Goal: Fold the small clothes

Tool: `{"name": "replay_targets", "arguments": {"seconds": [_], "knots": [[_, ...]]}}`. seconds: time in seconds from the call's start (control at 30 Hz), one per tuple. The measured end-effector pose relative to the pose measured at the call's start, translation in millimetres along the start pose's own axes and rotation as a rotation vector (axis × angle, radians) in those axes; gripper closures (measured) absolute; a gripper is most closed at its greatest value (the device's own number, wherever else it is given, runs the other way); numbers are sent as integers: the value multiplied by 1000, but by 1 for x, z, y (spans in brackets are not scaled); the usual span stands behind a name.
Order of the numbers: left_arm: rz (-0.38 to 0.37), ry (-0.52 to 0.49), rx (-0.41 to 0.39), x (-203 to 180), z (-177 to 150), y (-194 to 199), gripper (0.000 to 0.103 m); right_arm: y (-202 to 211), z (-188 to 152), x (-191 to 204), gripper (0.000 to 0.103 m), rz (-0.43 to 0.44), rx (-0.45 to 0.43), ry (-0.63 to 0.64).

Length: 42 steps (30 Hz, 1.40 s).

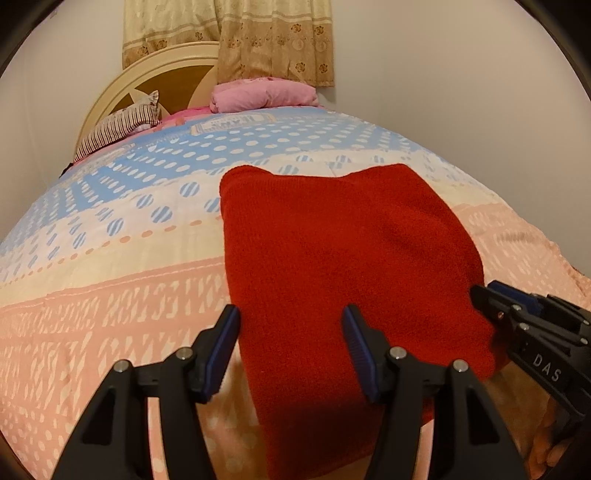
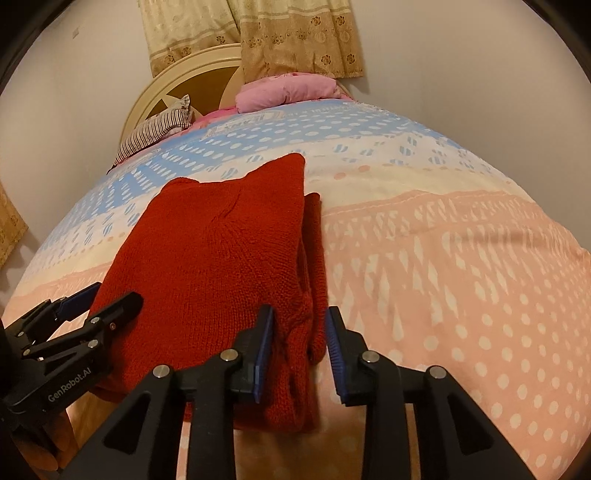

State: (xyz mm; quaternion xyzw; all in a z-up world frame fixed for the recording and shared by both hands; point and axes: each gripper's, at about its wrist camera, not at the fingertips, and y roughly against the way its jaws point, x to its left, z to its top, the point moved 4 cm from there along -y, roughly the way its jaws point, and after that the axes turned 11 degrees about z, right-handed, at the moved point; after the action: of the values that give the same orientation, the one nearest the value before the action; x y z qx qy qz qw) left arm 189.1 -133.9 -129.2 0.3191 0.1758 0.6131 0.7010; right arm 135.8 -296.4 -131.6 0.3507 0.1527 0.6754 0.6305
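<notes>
A folded red knitted sweater (image 1: 343, 251) lies flat on the bed, also seen in the right wrist view (image 2: 221, 251). My left gripper (image 1: 291, 328) is open, its fingers astride the sweater's near left part; the left pad (image 1: 225, 339) sits at the cloth's edge. From the right wrist view this gripper (image 2: 114, 295) rests at the sweater's left side. My right gripper (image 2: 300, 325) is open with the bunched right edge of the sweater between its pads, the right pad (image 2: 334, 343) a little off the cloth. It shows at the sweater's right edge (image 1: 480, 291) in the left wrist view.
The bed has a pink, cream and blue dotted cover (image 1: 110, 314). A striped pillow (image 1: 118, 129) and a pink folded blanket (image 1: 262, 94) lie at the headboard (image 1: 122, 92). Curtains (image 1: 229, 33) hang behind. White walls stand on both sides.
</notes>
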Motion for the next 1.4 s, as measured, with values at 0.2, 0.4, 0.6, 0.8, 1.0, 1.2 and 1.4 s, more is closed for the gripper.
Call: {"name": "replay_targets", "arguments": {"seconds": [0.2, 0.4, 0.6, 0.8, 1.0, 1.2, 1.4], "knots": [[4, 5, 2, 1, -2, -1, 40, 0, -2, 8, 74, -58, -11, 53], [-129, 112, 79, 27, -14, 4, 29, 1, -2, 6, 68, -59, -16, 43], [-251, 240, 105, 52, -9, 6, 29, 3, -2, -8, 58, -16, -22, -35], [-271, 257, 22, 61, 38, -5, 29, 19, 7, -17, 58, 98, -35, -121], [-367, 373, 92, 60, 67, -57, 29, 9, 56, -26, 57, 188, -41, -150], [-413, 420, 187, 47, 37, -101, 33, -59, 81, -33, 57, 214, 40, -145], [-409, 392, 153, 43, 37, -95, 32, -86, 63, -53, 52, 311, 43, -250]]}}
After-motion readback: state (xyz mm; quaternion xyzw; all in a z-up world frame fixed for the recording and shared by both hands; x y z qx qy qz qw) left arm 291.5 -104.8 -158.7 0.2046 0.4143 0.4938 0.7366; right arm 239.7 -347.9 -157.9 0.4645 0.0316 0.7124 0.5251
